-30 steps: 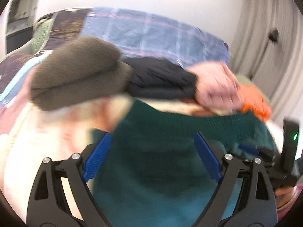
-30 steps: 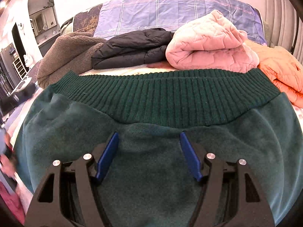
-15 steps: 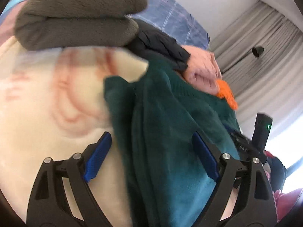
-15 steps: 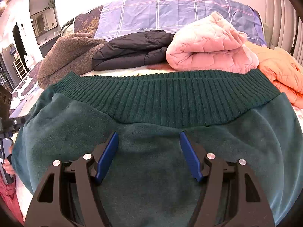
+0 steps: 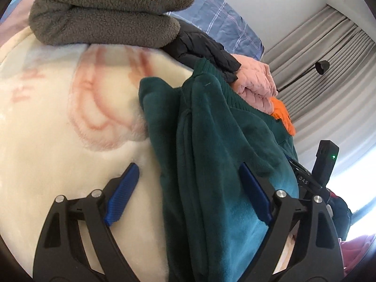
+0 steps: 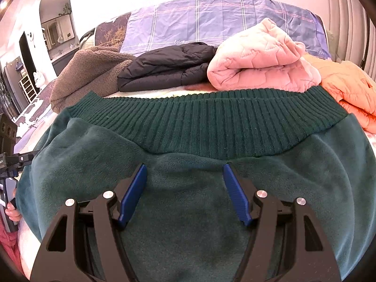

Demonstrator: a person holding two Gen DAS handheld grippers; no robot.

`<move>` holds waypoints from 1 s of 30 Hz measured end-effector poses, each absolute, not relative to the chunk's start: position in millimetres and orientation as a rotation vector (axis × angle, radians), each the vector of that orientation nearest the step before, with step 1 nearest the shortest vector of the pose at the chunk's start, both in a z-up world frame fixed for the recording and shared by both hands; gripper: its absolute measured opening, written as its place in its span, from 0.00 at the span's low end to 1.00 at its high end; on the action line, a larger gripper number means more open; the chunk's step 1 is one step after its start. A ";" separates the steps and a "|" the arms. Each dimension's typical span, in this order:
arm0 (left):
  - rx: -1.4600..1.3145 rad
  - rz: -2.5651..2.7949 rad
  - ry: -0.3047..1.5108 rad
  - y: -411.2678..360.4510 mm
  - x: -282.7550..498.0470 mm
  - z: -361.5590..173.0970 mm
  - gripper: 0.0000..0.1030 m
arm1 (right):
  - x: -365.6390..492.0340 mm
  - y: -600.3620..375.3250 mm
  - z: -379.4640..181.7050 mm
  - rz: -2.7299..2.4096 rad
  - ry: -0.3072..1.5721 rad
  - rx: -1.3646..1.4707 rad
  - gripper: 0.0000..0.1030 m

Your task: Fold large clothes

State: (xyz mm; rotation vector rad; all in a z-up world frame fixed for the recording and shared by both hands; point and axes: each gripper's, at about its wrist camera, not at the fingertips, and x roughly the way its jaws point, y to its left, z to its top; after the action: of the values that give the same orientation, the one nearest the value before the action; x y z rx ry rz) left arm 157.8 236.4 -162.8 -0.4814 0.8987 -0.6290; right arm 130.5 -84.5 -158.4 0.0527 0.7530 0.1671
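Observation:
A dark green fleece sweater [image 6: 188,188] with a ribbed hem [image 6: 206,122] lies on the bed. My right gripper [image 6: 184,174] is open and sits low over the middle of the sweater, fingers on either side of empty fleece. My left gripper [image 5: 188,178] is open at the sweater's left edge [image 5: 211,152], where the fabric lies in long folds; one finger is over the cream blanket [image 5: 58,129], the other over the sweater. The right gripper's body shows in the left wrist view [image 5: 324,166].
Folded clothes line the far side: a brown fleece [image 6: 89,75], a black jacket [image 6: 169,65], a pink quilted jacket [image 6: 260,58], an orange jacket [image 6: 347,89]. A purple checked pillow [image 6: 223,18] lies behind them. Grey curtains [image 5: 317,47] hang at the right.
My left gripper has swung and dropped to the sweater's left edge, now seeing it side-on. The right gripper has stayed in place, open over the sweater.

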 end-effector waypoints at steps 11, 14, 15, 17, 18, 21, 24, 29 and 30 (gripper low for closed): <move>-0.353 -0.611 0.809 205.8 138.1 -96.3 0.31 | 126.9 -90.1 -159.6 0.200 0.727 0.084 0.67; -0.277 -0.627 0.773 189.8 129.5 -69.2 0.28 | 127.6 -93.0 -159.6 0.218 0.731 0.099 0.67; -0.250 -0.641 0.758 182.8 125.9 -58.7 0.27 | 128.0 -94.0 -159.9 0.224 0.732 0.103 0.67; -0.204 -0.676 0.732 167.7 120.6 -41.2 0.26 | 128.6 -96.4 -160.2 0.244 0.738 0.119 0.67; -0.181 -0.697 0.724 159.2 119.2 -33.7 0.26 | 129.6 -99.3 -160.1 0.260 0.744 0.133 0.67; -0.073 -0.743 0.715 122.6 116.4 -11.0 0.26 | 131.0 -111.8 -157.7 0.326 0.753 0.192 0.66; 0.010 -0.741 0.749 93.9 119.1 -0.9 0.25 | 125.0 -122.4 -152.9 0.354 0.753 0.230 0.58; 0.063 -0.650 0.809 73.6 126.4 3.4 0.23 | 96.8 -136.8 -131.7 0.460 0.739 0.294 0.20; 0.052 -0.640 0.815 73.6 127.0 3.8 0.22 | 94.9 -135.3 -131.2 0.462 0.746 0.269 0.19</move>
State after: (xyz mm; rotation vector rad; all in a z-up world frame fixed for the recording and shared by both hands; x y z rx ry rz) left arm 127.0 73.6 3.8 0.0521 0.8154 -0.6399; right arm 94.9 -135.3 -131.2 0.2693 0.7459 0.4619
